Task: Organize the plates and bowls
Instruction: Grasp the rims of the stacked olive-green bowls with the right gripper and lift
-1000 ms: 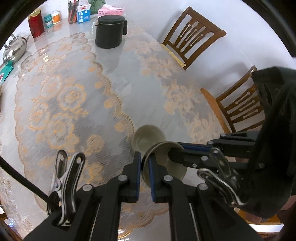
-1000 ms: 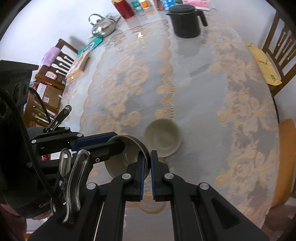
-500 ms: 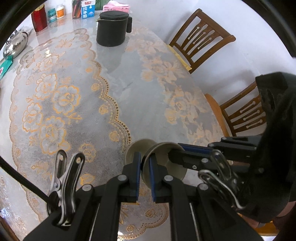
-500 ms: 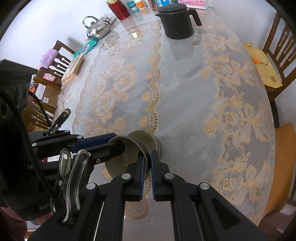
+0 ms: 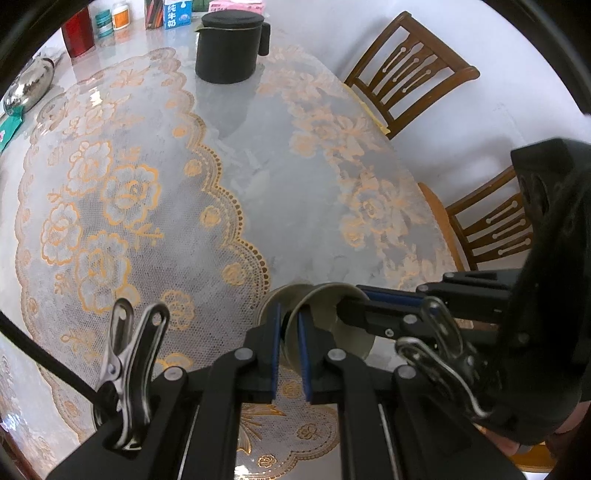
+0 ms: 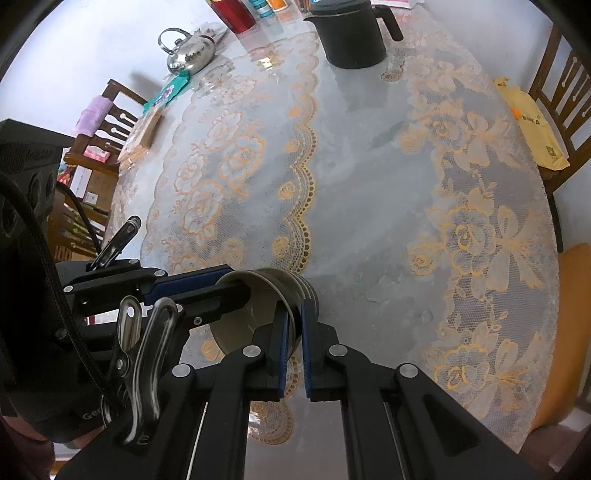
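Two bowls matter at this moment: the bowl [image 5: 332,325] I am carrying and the second bowl [image 5: 275,301] sitting on the table [image 5: 258,166] beneath it. The carried one is tilted, its rim pinched on opposite sides, my left gripper [image 5: 287,350] clamped on the near-left edge and my right gripper [image 6: 294,332] clamped on the edge nearest its own camera. Both pairs of fingers are closed on that rim, with only the bowl wall between the blue pads.

In the right wrist view the carried bowl overlaps the other, whose ridged side pokes out just beyond my right fingers; whether the two already touch I cannot tell. The lower bowl lies straight ahead of and slightly below both pairs of fingertips, so I judge the coming move to be a short lowering that levels the tilt and lets one nest inside the other. Neither hand is clearly nearer; they meet at the bowl from roughly right angles.

Further out, the lace tablecloth [image 6: 229,173] spreads toward a black jug [image 6: 351,33], a steel kettle [image 6: 190,51] and a red can [image 5: 77,33] at the far end. Wooden chairs [image 5: 410,74] stand round the table's edge.
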Demonstrator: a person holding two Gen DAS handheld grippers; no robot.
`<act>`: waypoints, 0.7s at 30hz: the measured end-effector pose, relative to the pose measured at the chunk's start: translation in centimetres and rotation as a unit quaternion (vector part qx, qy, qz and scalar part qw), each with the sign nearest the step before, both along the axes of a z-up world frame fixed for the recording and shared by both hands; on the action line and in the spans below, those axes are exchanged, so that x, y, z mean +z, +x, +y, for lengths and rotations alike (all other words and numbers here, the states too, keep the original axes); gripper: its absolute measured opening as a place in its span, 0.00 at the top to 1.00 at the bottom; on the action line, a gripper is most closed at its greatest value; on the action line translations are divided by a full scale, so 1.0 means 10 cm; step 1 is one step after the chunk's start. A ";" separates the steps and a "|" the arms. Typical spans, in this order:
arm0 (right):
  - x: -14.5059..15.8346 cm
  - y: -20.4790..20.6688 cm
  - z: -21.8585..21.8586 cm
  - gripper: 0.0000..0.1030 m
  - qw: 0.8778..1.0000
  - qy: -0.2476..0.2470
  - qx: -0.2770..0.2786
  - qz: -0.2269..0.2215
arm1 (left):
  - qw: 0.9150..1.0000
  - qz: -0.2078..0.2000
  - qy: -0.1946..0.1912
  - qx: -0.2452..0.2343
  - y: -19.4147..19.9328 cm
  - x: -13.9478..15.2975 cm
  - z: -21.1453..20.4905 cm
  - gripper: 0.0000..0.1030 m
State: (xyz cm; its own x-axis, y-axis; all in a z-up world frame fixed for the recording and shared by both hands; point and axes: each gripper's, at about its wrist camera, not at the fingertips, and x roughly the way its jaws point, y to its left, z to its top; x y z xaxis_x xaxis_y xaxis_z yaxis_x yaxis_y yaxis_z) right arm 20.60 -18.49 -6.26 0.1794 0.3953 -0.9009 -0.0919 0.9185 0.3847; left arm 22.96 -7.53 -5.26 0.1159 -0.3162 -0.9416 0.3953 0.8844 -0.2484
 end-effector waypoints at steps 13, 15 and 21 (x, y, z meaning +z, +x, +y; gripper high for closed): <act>-0.10 0.03 0.05 0.92 1.000 0.004 0.002 0.012 | 1.000 0.013 0.001 0.005 0.02 -0.08 0.07 0.91; -0.12 0.04 0.07 0.92 1.000 0.005 0.004 0.014 | 1.000 0.018 0.007 0.011 0.03 -0.10 0.09 0.91; -0.15 0.05 0.08 0.85 1.000 -0.026 0.001 0.015 | 0.998 0.030 0.005 0.056 0.09 -0.16 0.26 0.71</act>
State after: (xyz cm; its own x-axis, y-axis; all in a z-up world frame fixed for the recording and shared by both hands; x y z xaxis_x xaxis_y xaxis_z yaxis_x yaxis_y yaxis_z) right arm 21.08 -17.74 -7.71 0.1515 0.3485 -0.9250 -0.0827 0.9370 0.3395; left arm 23.81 -4.91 -6.86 0.0931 -0.2948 -0.9510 0.2777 0.9250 -0.2595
